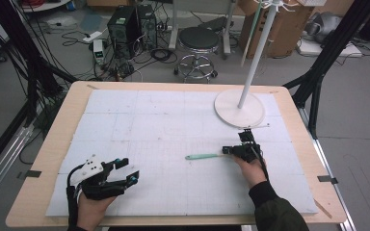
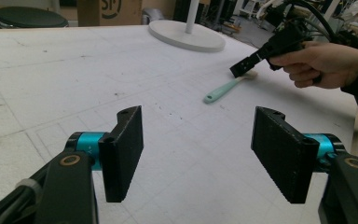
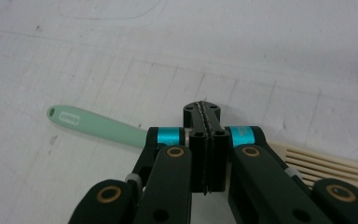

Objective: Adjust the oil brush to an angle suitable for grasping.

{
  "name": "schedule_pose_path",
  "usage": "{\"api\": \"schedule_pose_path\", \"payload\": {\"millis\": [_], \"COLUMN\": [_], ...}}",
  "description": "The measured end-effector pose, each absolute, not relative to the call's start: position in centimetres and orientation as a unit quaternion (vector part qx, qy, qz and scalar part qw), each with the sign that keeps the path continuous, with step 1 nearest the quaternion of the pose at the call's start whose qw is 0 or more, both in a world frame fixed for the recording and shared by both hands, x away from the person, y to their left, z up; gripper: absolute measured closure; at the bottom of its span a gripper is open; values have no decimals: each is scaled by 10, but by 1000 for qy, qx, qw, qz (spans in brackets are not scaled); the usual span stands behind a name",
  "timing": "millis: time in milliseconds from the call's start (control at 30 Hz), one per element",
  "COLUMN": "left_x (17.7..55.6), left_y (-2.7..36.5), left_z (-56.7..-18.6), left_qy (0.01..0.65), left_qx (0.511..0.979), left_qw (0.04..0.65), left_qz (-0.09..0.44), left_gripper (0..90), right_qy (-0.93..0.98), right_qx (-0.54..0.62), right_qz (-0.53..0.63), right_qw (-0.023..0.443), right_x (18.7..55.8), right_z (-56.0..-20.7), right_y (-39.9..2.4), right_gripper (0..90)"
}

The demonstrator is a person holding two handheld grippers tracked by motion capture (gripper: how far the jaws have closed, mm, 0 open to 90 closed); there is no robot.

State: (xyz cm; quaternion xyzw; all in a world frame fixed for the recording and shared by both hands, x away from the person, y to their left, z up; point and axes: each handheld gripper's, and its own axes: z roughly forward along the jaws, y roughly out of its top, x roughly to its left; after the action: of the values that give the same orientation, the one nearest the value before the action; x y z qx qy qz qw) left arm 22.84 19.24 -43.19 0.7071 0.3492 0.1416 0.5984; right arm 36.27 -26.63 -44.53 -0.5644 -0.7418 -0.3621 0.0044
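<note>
Right gripper [image 3: 205,154]: black two-jaw tool with teal collars and brass-coloured pivot rings; the ribbed pads are pressed flat together with nothing between them. In the high view [image 1: 227,150] it sits right of the table's middle, held in a hand with a dark sleeve, its closed tip just over the brush.

Brush [image 3: 98,125]: slim mint-green plastic handle, smooth and rounded, with an oval hanging hole at its end; the other end widens into a pale cream head with long parallel bristles or teeth, which fan out past the right gripper's body. It lies flat on the mat, passing under the closed jaws; whether the jaws touch it cannot be told from these angles. In the high view [image 1: 201,156] the handle points toward the left gripper.

Left gripper [image 2: 198,151]: jaws spread wide apart, flat rectangular black pads with a fine grainy texture, empty between them. In the high view [image 1: 125,171] it rests low at the near left of the table, well apart from the brush, a grey three-cornered plate on top.

Mat [image 1: 139,125]: white, matte, foam-like sheet, scuffed, marked with a faint grid.

Table [image 1: 58,139]: pale wood top with rounded corners, showing as a border around the mat.

Stand [image 1: 238,108]: smooth white round disc base with a thin white pole, at the far right of the mat.
</note>
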Motion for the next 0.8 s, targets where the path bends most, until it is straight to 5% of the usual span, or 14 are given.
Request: {"api": "schedule_pose_path", "payload": {"millis": [333, 533, 800], "left_x": [229, 230, 230], "left_y": [192, 191, 192], "left_z": [-432, -432, -432], "left_qy": [348, 348, 350], "left_qx": [708, 709, 706], "left_qw": [599, 598, 600], "left_qz": [141, 139, 139], "left_gripper": [348, 348, 348], "right_qy": [-734, -762, -781], "right_qx": [-539, -492, -474], "right_qz": [-413, -414, -401], "right_qw": [13, 72, 66], "right_x": [335, 320, 320], "right_z": [-444, -452, -455], "right_y": [-267, -229, -200], "right_gripper": [900, 900, 900]}}
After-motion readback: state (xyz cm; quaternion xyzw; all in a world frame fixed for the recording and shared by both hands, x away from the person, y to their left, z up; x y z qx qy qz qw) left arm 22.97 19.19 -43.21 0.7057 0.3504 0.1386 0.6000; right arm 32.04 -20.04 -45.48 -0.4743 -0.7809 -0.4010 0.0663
